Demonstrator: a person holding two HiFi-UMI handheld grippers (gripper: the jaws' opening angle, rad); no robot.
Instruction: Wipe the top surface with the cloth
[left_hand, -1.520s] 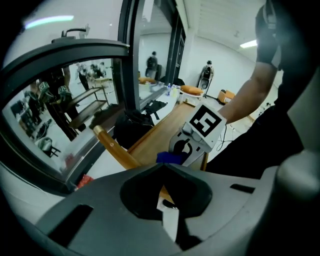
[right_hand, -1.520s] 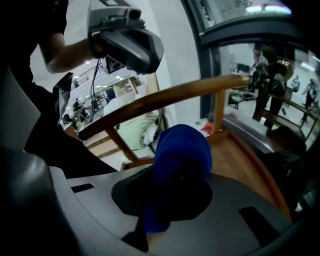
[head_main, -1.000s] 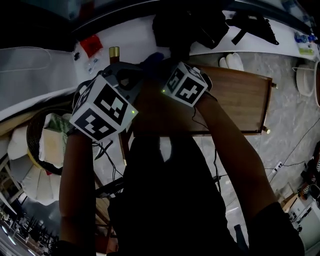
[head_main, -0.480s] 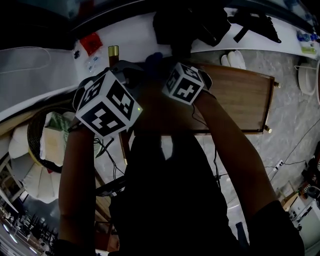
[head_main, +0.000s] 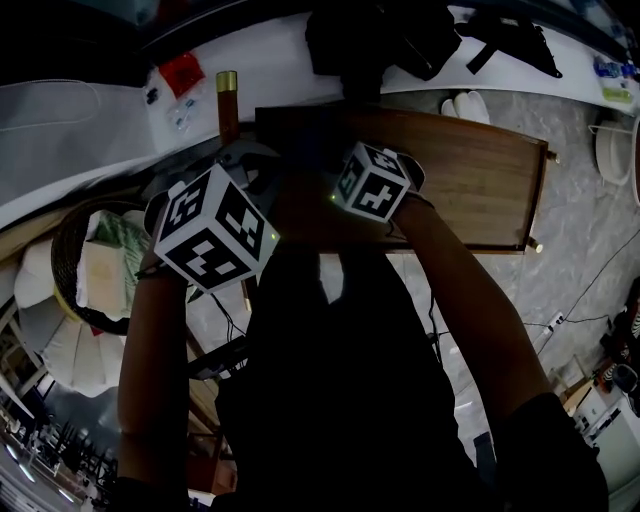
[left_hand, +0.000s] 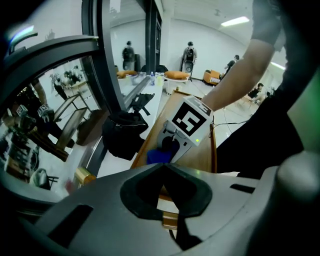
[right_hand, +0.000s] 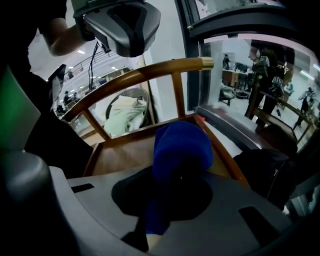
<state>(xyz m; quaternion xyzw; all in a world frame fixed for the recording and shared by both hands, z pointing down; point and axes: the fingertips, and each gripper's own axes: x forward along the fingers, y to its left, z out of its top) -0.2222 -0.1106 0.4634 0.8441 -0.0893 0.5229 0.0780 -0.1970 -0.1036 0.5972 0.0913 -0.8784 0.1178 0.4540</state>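
Note:
A wooden top (head_main: 480, 180) with a raised rim lies below me, running away from the right gripper (right_hand: 176, 170) in its own view as the wooden top (right_hand: 127, 152). That gripper is shut on a blue cloth (right_hand: 181, 145), which bulges out ahead of the jaws just over the wood. From the left gripper view, the cloth (left_hand: 159, 156) shows under the right gripper's marker cube (left_hand: 192, 117). My left gripper (left_hand: 162, 169) is shut with nothing in it, held off the left end of the top. In the head view both marker cubes (head_main: 215, 240) (head_main: 372, 182) hide the jaws.
A curved wooden rail (right_hand: 145, 72) arches over the far end of the top. A wicker basket (head_main: 75, 290) of light cloths stands at the left. A white ledge (head_main: 270, 60) behind carries a black bag (head_main: 385, 40) and a red item (head_main: 181, 73). Cables trail on the floor (head_main: 590, 290).
Both grippers have slid a little toward me across the top, so more bare wood shows behind them. The left marker cube has turned slightly.

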